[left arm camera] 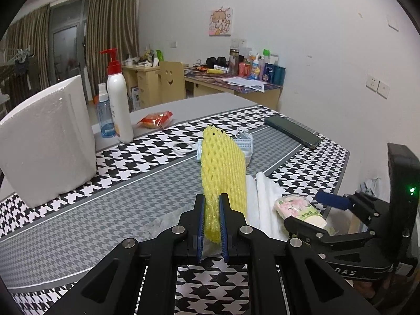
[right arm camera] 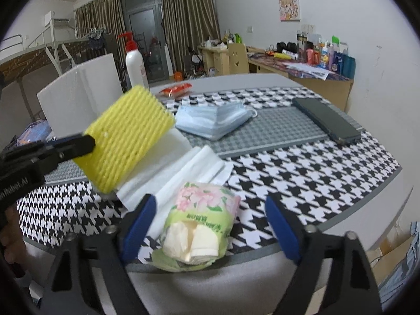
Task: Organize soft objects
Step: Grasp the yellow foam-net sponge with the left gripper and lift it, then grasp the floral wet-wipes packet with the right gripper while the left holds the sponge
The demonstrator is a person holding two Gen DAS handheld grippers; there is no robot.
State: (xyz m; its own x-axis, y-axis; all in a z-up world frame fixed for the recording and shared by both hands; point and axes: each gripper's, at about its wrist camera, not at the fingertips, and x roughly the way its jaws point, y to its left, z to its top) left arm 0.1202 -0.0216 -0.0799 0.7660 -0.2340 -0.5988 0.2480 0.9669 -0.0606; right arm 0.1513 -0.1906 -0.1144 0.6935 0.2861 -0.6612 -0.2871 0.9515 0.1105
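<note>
Left gripper (left arm camera: 212,223) clamped on yellow foam net (left arm camera: 223,165), lifted off the tabletop (left arm camera: 78,225). Right gripper (right arm camera: 210,225) spread wide around tissue pack (right arm camera: 199,223), not yet gripped; mask (right arm camera: 212,120), white tissues (right arm camera: 183,173) seemingly left to sort

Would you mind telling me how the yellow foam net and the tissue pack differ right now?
The yellow foam net is held off the table, clamped in the left gripper; the tissue pack lies on the tablecloth between the open fingers of the right gripper, ungrasped. The net is plain yellow mesh; the pack is a floral green wrapper, open at one end. Both are soft items.
</note>
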